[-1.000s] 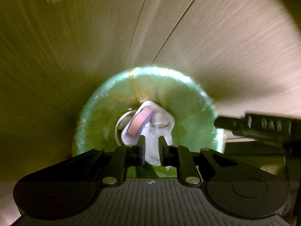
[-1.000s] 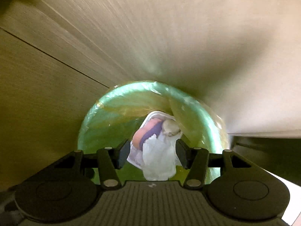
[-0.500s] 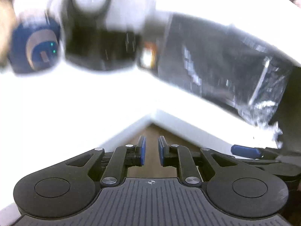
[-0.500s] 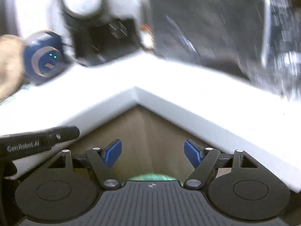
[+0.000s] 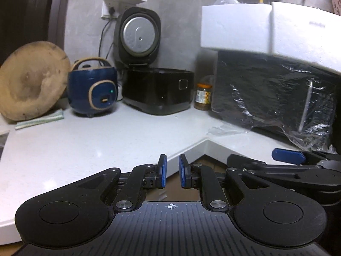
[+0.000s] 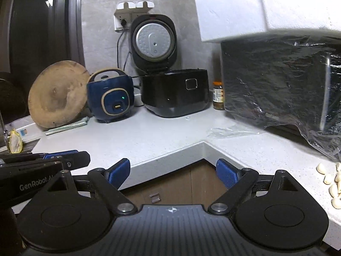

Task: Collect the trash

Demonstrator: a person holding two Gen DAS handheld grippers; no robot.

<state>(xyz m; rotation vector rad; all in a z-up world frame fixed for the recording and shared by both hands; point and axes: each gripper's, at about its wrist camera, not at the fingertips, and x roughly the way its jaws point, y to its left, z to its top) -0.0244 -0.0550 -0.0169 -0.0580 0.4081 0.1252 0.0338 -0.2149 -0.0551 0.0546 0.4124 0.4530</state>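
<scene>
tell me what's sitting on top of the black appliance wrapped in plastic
A white foam block rests on top of the plastic-wrapped black appliance, overhanging its front. In the left wrist view a second foam piece sits beside it. Whatever lies between foam and appliance is covered.

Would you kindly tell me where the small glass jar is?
In both views the glass jar stands at the counter's back corner, between the black rice cooker and the plastic-wrapped oven.

We hold our left gripper (image 5: 171,173) level-ish, tilted slightly down, jaws closing on nothing; beside it our right gripper (image 6: 173,173) spreads wider, also empty.
</scene>
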